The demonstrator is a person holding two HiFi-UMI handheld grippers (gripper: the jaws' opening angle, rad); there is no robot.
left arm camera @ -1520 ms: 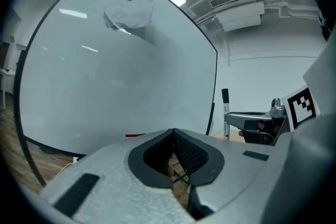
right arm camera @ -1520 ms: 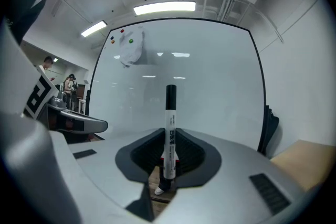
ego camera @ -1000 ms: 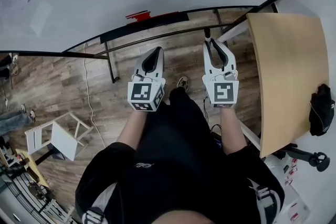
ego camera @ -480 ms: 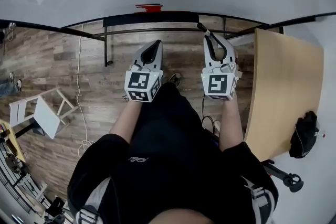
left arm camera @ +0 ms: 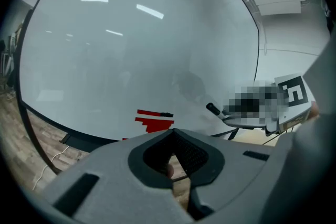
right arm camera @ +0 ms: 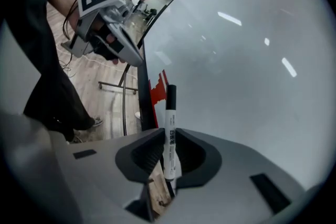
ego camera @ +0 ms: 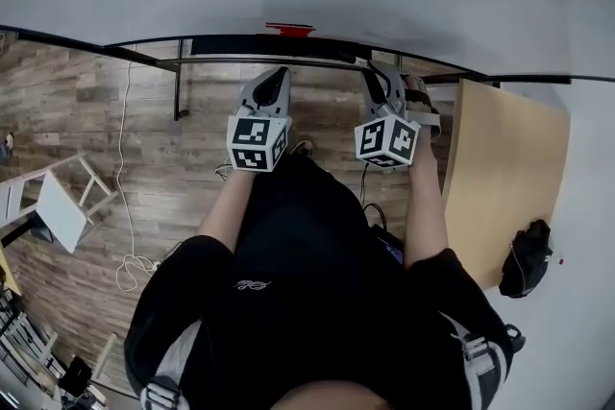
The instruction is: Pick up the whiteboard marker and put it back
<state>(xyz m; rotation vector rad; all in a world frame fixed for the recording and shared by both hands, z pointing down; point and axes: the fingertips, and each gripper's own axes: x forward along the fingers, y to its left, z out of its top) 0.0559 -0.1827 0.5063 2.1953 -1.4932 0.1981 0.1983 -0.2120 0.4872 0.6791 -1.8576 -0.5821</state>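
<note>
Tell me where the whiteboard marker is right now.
In the right gripper view, the whiteboard marker is clamped between the jaws of the right gripper, black cap pointing outward, with the whiteboard behind it.

The person stretches the left arm point(ego camera: 229, 206) and the right arm point(ego camera: 424, 216) out in front, side by side. The left claw point(ego camera: 278, 78) is closed with nothing in it. The right claw point(ego camera: 376, 80) pinches a marker point(right arm camera: 170, 118) that sticks out past its tips.
</note>
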